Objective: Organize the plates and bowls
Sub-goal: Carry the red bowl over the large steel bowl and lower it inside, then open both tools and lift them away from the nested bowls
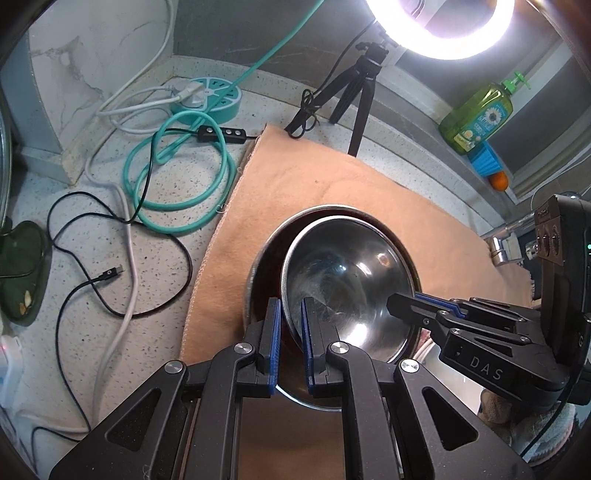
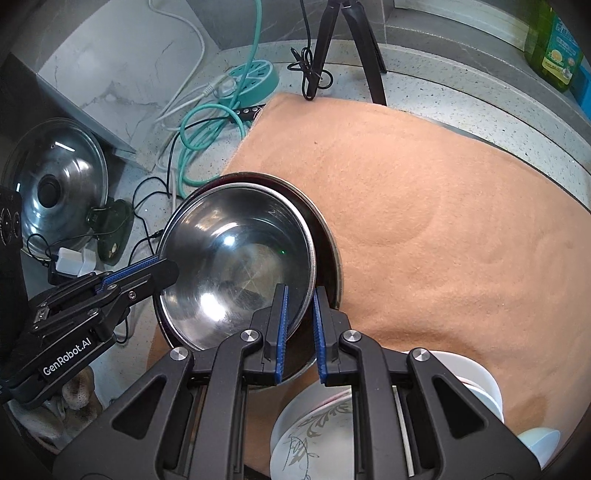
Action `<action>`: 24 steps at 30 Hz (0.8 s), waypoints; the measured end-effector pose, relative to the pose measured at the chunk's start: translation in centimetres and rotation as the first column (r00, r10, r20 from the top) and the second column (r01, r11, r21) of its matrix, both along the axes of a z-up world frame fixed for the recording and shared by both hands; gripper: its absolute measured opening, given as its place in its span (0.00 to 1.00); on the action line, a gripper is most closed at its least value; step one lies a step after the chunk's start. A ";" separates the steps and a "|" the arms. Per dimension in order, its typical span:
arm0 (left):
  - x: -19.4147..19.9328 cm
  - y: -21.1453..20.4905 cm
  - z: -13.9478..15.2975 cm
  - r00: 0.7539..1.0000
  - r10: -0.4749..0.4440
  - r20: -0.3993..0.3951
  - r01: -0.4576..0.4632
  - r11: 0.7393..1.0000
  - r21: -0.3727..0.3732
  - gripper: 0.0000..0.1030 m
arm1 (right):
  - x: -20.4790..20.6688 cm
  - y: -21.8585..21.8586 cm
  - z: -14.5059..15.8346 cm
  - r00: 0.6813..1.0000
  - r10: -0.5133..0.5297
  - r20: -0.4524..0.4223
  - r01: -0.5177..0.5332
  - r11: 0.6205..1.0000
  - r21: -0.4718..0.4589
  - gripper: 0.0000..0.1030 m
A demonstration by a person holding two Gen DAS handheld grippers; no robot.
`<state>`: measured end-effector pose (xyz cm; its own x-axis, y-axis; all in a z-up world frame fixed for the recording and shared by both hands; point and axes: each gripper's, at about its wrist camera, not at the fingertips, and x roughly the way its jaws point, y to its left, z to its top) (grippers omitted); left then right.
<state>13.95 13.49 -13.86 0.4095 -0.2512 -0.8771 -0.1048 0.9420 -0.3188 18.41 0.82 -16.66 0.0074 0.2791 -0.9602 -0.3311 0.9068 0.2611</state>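
I have the left tongs (image 1: 291, 332) and the right tongs (image 2: 300, 325) each straddling the steel bowl (image 2: 236, 266) rim, not visibly clenched, nesting it into the larger bowl (image 2: 328, 240) on the towel (image 2: 443, 203); next I'd release and reach for the patterned bowl (image 2: 314, 435).

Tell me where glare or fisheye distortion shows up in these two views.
Left wrist view: the ring light blows out white at the top, and the counter edge bows. Right wrist view: bright highlights glint inside the steel bowl; corners fall dark in both.
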 end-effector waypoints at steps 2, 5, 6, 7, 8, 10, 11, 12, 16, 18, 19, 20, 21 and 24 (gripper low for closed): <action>0.2 -0.1 -0.2 1.000 -0.007 -0.008 0.008 1.000 0.013 0.09 | 0.0 0.2 -0.1 1.000 0.011 0.006 -0.010 1.000 -0.015 0.13; 0.3 -0.4 -0.5 1.000 -0.019 -0.018 0.020 0.999 0.039 0.09 | -0.1 0.5 -0.2 0.999 0.029 0.016 -0.028 0.999 -0.038 0.13; 0.4 -0.4 -0.5 1.000 -0.023 -0.021 0.024 0.999 0.046 0.09 | -0.2 0.7 -0.2 0.999 0.037 0.019 -0.036 0.998 -0.048 0.13; 0.4 -0.5 -0.6 0.999 -0.026 -0.023 0.027 0.998 0.051 0.09 | -0.3 0.9 -0.2 0.999 0.047 0.026 -0.046 0.997 -0.060 0.13; 0.4 -0.5 -0.6 0.999 -0.028 -0.024 0.029 0.998 0.056 0.09 | -0.3 1.0 -0.2 0.998 0.057 0.031 -0.055 0.996 -0.071 0.13; 0.5 -0.6 -0.7 0.999 -0.032 -0.025 0.033 0.997 0.066 0.09 | -0.4 1.4 -0.2 0.996 0.076 0.039 -0.072 0.993 -0.092 0.14; 0.5 -0.6 -0.7 0.999 -0.034 -0.027 0.036 0.997 0.070 0.09 | -0.5 1.6 -0.2 0.996 0.083 0.041 -0.078 0.992 -0.098 0.15; 0.5 -0.6 -0.7 0.999 -0.035 -0.028 0.037 0.997 0.073 0.09 | -0.5 1.7 -0.2 0.995 0.090 0.042 -0.085 0.991 -0.106 0.15; 0.5 -0.6 -0.8 0.999 -0.038 -0.034 0.041 0.996 0.080 0.09 | -0.6 2.4 -0.2 0.991 0.128 0.037 -0.122 0.984 -0.127 0.22; 0.4 -0.6 -0.8 0.999 -0.040 -0.035 0.043 0.995 0.085 0.09 | -0.8 2.6 -0.2 0.989 0.146 0.035 -0.141 0.981 -0.131 0.27; 0.4 -0.7 -0.8 0.999 -0.041 -0.036 0.044 0.995 0.088 0.09 | -0.9 2.8 -0.2 0.987 0.153 0.040 -0.147 0.979 -0.138 0.28; 0.4 -0.7 -0.8 0.998 -0.042 -0.037 0.045 0.995 0.091 0.09 | -1.0 2.8 -0.2 0.987 0.157 0.044 -0.149 0.978 -0.144 0.28; 0.4 -0.7 -0.8 0.998 -0.042 -0.037 0.045 0.995 0.091 0.09 | -1.0 2.8 -0.2 0.986 0.160 0.049 -0.151 0.977 -0.150 0.28; 0.4 -0.7 -0.9 0.998 -0.038 -0.039 0.041 0.995 0.090 0.09 | -1.1 2.9 -0.1 0.987 0.156 0.045 -0.148 0.978 -0.144 0.30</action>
<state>14.31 12.81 -14.72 0.3670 -0.1858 -0.9115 -0.0770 0.9704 -0.2288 17.32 3.71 -16.77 0.0301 0.1441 -0.9891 -0.4786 0.8708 0.1123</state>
